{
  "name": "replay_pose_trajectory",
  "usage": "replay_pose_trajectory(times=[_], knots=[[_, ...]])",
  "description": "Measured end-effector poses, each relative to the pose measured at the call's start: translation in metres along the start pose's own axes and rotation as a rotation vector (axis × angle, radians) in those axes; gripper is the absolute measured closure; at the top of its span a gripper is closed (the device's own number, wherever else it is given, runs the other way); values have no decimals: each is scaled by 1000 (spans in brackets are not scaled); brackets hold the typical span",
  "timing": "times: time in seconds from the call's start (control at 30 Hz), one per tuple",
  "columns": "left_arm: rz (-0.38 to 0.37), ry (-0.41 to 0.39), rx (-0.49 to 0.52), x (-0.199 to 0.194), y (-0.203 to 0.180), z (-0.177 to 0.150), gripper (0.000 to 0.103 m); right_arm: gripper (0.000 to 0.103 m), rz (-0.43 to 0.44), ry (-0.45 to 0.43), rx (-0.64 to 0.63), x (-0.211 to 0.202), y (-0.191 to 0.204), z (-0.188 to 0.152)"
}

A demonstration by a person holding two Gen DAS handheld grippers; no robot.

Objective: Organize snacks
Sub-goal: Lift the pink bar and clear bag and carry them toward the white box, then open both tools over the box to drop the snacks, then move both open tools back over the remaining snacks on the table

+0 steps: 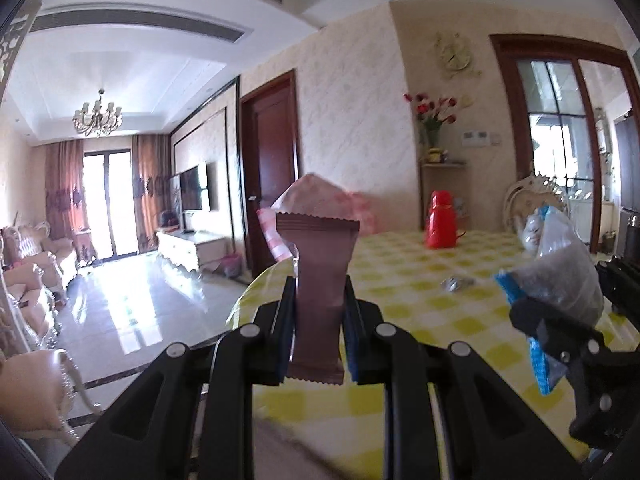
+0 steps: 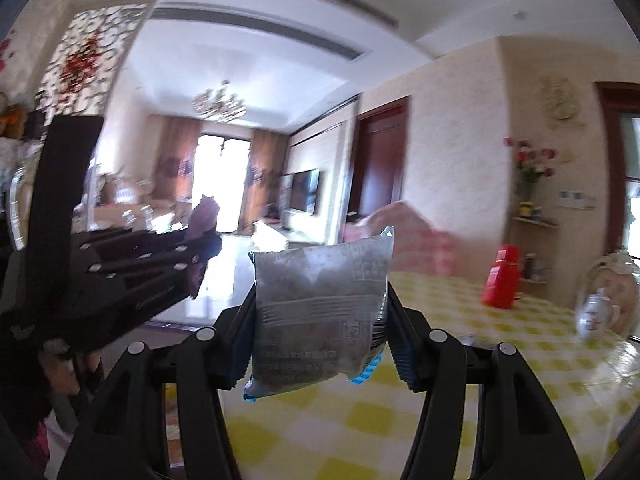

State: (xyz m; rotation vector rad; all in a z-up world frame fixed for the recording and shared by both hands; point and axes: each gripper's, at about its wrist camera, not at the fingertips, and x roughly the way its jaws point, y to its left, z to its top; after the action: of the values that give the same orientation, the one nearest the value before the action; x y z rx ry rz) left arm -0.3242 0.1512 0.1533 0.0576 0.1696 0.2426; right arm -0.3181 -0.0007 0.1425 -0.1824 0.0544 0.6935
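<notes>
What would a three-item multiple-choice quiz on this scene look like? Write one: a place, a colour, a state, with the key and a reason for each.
1. Where does the red flask stand?
A. on the checked table
B. on the floor
C. on the wall shelf

2. What colour is the packet in the left gripper?
A. green
B. brown
C. white

3. What is the state of the right gripper?
A. open and empty
B. shut with nothing between the pads
C. shut on a silver packet

Key: 1 A, its base rests on the yellow checked table. 2 B, the brown packet stands upright between the pads. 3 C, both pads press the sides of the silver packet, which has blue edging.
</notes>
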Motion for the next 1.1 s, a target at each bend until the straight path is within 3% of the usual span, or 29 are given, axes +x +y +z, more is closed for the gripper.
replay_pose_trajectory(times=[0.17,0.37,0.6,0.67,0.73,0.87,1.1], knots=[[65,85,50,-2,48,-11,81,46,133,94,14,25,32,-6],[148,145,26,-7,107,-25,81,46,247,189,1,50,59,-9],[146,306,42,5,144,-43,81,43,469,381,20,87,108,-22],[164,339,33,12,153,-49,65,37,554,426,32,96,120,-28],[191,343,-15,13,160,-52,11,33,583,435,41,100,124,-29],[155,348,-116,16,175,-55,2,29,569,436,65,101,114,-32],[91,434,-185,49,142,-67,2,29,481,404,152,98,38,-34]])
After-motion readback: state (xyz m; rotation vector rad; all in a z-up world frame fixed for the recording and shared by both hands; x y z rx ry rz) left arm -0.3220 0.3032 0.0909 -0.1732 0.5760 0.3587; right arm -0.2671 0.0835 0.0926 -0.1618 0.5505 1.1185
